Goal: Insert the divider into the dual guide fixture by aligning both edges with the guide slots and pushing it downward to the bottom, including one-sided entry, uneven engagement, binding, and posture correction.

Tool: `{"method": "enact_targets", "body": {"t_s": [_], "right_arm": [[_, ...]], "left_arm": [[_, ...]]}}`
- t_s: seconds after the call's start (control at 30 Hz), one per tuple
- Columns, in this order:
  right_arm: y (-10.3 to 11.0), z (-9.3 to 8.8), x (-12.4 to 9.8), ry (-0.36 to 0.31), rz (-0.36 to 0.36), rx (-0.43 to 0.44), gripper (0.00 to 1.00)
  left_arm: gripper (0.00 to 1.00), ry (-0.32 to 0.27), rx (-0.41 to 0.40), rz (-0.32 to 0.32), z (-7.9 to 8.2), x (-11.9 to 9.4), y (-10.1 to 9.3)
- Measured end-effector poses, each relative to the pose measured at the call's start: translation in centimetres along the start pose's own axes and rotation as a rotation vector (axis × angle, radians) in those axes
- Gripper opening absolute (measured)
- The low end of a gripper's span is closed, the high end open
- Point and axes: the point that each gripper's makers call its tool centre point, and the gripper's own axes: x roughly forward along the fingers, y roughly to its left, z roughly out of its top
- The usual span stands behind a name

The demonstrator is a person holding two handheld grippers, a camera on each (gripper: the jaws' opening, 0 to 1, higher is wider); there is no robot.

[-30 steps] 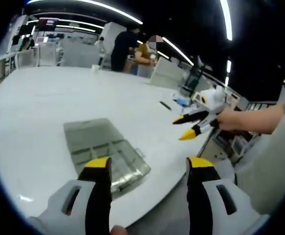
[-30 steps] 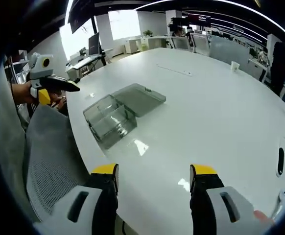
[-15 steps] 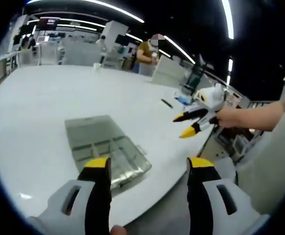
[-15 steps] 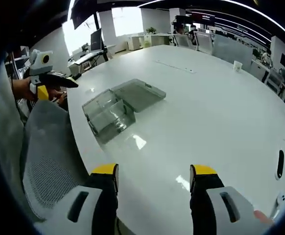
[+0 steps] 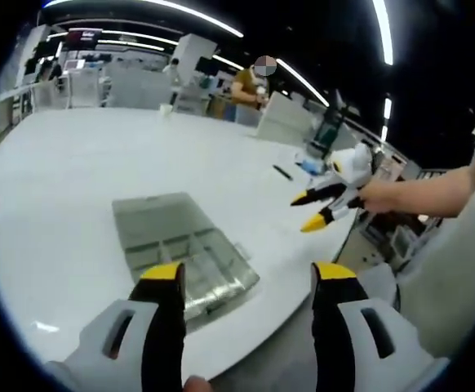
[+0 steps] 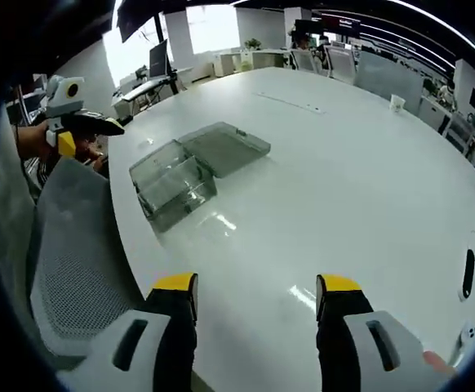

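Both grippers are hovering above the near edge of the large white round-cornered table (image 6: pixel 319 163), and neither is touching anything.

The left gripper (image 5: pixel 246 282) is holding its yellow-tipped jaws spread apart with nothing between them. The right gripper (image 6: pixel 258 294) is doing the same; it is also appearing at the right of the left gripper view (image 5: pixel 323 208), jaws parted and empty.

The clear plastic compartment box with its hinged lid lying open (image 6: pixel 184 171), judged to be the guide fixture, is resting near the table's near edge (image 5: pixel 184 253). Internal partitions are showing, but a loose divider cannot be told apart.

Judgement: the task is at its start. Picking up, aligning and pushing down the divider all remain.
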Motion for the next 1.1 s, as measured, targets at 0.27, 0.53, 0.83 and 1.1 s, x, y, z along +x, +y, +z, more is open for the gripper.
{"method": "enact_targets", "body": {"t_s": [0.27,0.53,0.83,1.1], "right_arm": [[-0.5,-0.7,0.2,0.015,0.001,0.010,0.55],[-0.8,-1.0,0.4,0.027,0.000,0.023,0.55],[-1.5,-2.0,0.8,0.048,0.004,0.025,0.55],[-2.0,-2.5,1.3,0.076,0.005,0.028,0.55]], "left_arm": [[0.61,-0.001,-0.003,0.004,-0.3,0.0,0.0],[0.61,-0.004,-0.006,0.007,-0.2,0.1,0.1],[0.61,0.005,-0.007,0.001,-0.4,0.3,0.0],[0.61,0.011,-0.007,0.002,-0.6,0.4,0.2]]}}
